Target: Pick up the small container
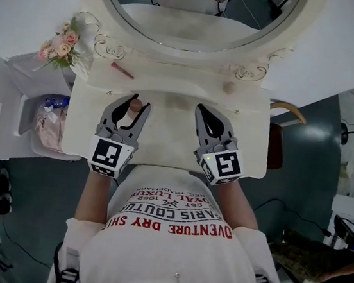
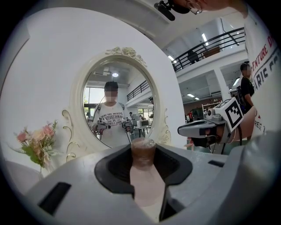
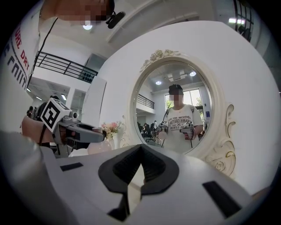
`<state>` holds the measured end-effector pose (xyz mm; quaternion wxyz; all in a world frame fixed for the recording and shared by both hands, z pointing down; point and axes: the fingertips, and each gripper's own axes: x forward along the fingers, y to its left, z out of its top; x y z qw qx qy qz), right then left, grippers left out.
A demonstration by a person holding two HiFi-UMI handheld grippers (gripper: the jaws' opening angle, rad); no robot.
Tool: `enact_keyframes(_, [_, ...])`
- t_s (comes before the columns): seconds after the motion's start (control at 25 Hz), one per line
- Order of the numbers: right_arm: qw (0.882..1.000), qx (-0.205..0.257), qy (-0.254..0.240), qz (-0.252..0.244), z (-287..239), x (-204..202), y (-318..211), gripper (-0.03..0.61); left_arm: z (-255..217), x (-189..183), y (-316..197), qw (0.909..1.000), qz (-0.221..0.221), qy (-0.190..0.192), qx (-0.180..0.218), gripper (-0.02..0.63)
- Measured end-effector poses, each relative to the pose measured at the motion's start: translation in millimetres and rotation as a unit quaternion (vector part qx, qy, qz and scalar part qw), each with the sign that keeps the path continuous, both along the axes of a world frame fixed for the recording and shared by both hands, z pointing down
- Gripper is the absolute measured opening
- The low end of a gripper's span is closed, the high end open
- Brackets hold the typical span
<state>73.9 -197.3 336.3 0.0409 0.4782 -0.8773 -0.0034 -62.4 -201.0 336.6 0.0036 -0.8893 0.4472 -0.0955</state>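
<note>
Left gripper [image 1: 133,104] is clamping the small container [image 2: 142,176] between its jaws; right gripper [image 3: 140,149] is sitting closed, empty. I'm fearing a forward slip if the squeeze eases (body looks smooth).

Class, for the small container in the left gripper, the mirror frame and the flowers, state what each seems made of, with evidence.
The small container: probably plastic, with a matte pale-pink body and a glossier, translucent brown cap. The mirror frame: cream-painted wood or moulded resin, unclear which; satin surface, raised scrolls. The flowers: likely artificial, fabric or plastic; neat, uniform pink blooms.
</note>
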Motion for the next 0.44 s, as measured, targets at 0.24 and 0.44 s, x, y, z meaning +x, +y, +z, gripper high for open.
enact_keyframes(0.24, [1.000, 0.001, 0.000, -0.004, -0.4, -0.1, 1.8, -0.002, -3.5, 3.8, 0.8, 1.0000, 0.000, 0.000, 0.002, 0.143])
enact_keyframes(0.44, [1.000, 0.002, 0.001, -0.004, -0.8, 1.5, 1.9, -0.002, 1.2, 3.0, 1.1, 1.0000, -0.003, -0.004, -0.004, 0.143])
